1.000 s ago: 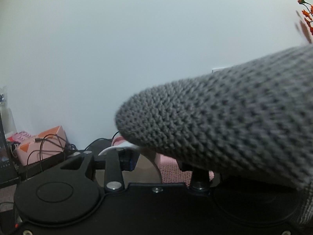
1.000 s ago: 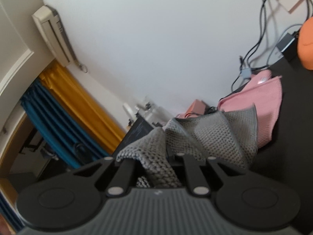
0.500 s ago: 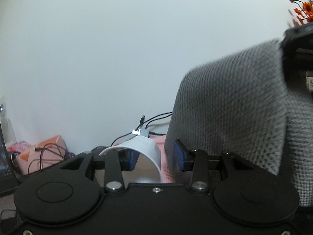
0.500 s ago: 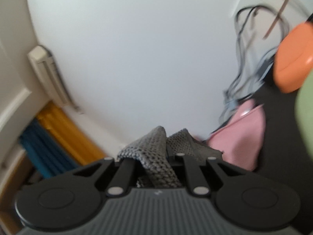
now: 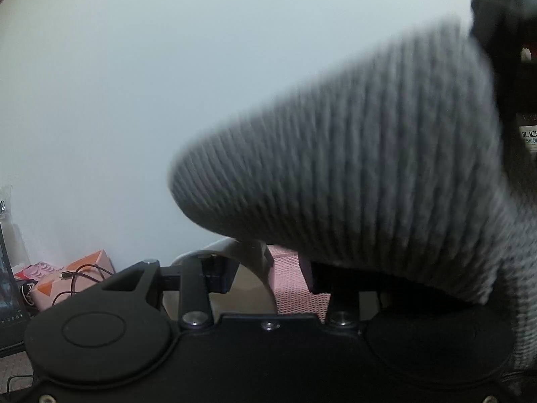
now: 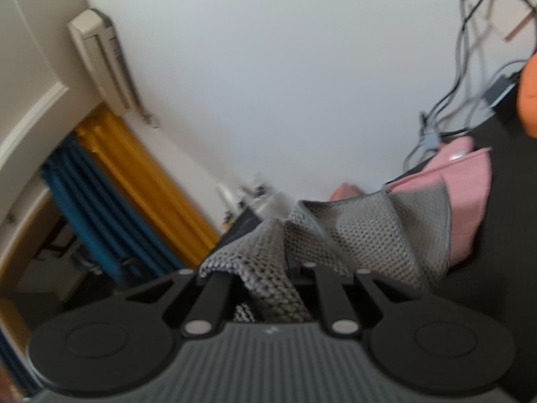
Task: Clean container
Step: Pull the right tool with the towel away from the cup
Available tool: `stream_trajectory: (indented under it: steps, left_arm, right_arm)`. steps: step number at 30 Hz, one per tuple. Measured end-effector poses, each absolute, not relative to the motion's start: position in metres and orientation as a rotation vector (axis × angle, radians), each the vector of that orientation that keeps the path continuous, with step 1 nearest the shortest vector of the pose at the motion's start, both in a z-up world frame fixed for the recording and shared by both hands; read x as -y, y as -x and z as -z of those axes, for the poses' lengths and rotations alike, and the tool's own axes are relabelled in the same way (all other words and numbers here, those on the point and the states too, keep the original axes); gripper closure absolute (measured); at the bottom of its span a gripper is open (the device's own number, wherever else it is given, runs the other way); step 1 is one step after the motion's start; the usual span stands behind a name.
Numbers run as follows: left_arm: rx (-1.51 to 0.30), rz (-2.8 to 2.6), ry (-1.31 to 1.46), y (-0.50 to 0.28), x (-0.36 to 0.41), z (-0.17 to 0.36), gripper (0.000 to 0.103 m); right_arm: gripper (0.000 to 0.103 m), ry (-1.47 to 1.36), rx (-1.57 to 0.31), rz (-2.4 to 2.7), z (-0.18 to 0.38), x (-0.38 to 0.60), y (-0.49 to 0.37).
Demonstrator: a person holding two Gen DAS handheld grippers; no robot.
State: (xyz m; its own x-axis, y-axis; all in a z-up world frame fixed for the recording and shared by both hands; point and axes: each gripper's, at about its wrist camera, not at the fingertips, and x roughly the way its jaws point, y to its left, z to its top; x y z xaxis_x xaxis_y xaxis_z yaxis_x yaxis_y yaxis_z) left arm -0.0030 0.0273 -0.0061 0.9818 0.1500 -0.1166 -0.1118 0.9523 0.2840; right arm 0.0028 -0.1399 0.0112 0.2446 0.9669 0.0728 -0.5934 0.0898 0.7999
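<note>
- Grey knit cloth (image 6: 365,235) is pinched in the right claw (image 6: 268,288); it bunches up between the jaws and fans out ahead and to the right of them.
- In the left view the same cloth (image 5: 352,181) is a blurred mass just above and ahead of the left claw (image 5: 265,272), covering its right finger; the blur suggests a fast wiping stroke.
- A white cup (image 5: 248,262), the container, sits between the left claw's jaws. The left finger (image 5: 218,273) presses its rim; the right finger's contact is hidden by the cloth, so the grip reads as closed on the cup, though only one side can be confirmed.
- Beyond the left claw lie a pink mat (image 5: 295,285) and, off to the left, a pink box (image 5: 77,275) with cables over it.
- From the right claw, the mat (image 6: 470,198) lies ahead to the right on the dark desk (image 6: 503,268).
- Risks, as I judge them:
  - The cup is held by its rim only, so a hard wipe could twist it or push it out of the jaws.
  - The cloth hangs loose over the left claw; a fold could snag on a finger and drag the cup.
  - With the cloth blocking the left view, the wipe may miss the cup's inside.
</note>
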Motion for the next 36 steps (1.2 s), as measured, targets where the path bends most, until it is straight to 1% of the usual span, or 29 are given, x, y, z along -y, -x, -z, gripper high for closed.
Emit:
stream_trajectory:
  steps: [3,7,12,16,22,26,29,30,34,36]
  left_arm:
    - [-0.13,-0.13,-0.289,0.005,-0.024,0.006,0.063]
    - [-0.106,-0.119,-0.305,0.01,-0.017,0.005,0.063]
    - [-0.062,-0.04,-0.299,0.023,-0.01,0.004,0.062]
    - [-0.013,0.066,-0.236,0.037,-0.011,-0.005,0.062]
    - [0.042,0.254,-0.045,0.062,-0.027,-0.026,0.062]
    - [-0.014,0.354,0.065,0.058,-0.037,-0.033,0.062]
    - [-0.057,0.372,0.148,0.054,-0.051,-0.048,0.062]
    - [-0.068,0.368,0.169,0.051,-0.053,-0.05,0.061]
    - [-0.11,0.335,0.222,0.042,-0.06,-0.043,0.061]
    - [-0.122,0.322,0.227,0.037,-0.062,-0.041,0.058]
  right_arm:
    - [0.093,-0.952,-0.512,-1.248,-0.008,0.153,-0.005]
    - [0.092,-1.012,-0.404,-0.998,-0.006,0.184,-0.005]
    - [0.092,-1.109,-0.403,-0.774,0.009,0.205,-0.013]
    - [0.092,-1.139,-0.464,-0.688,0.016,0.213,-0.022]
    - [0.092,-1.101,-0.578,-0.677,0.029,0.201,-0.03]
    - [0.092,-1.032,-0.637,-0.793,0.029,0.181,-0.03]
    - [0.092,-1.02,-0.68,-0.907,0.031,0.166,-0.028]
    - [0.092,-1.024,-0.695,-0.94,0.032,0.162,-0.028]
    - [0.092,-1.021,-0.712,-0.97,0.033,0.157,-0.025]
    - [0.092,-1.041,-0.714,-0.976,0.037,0.157,-0.031]
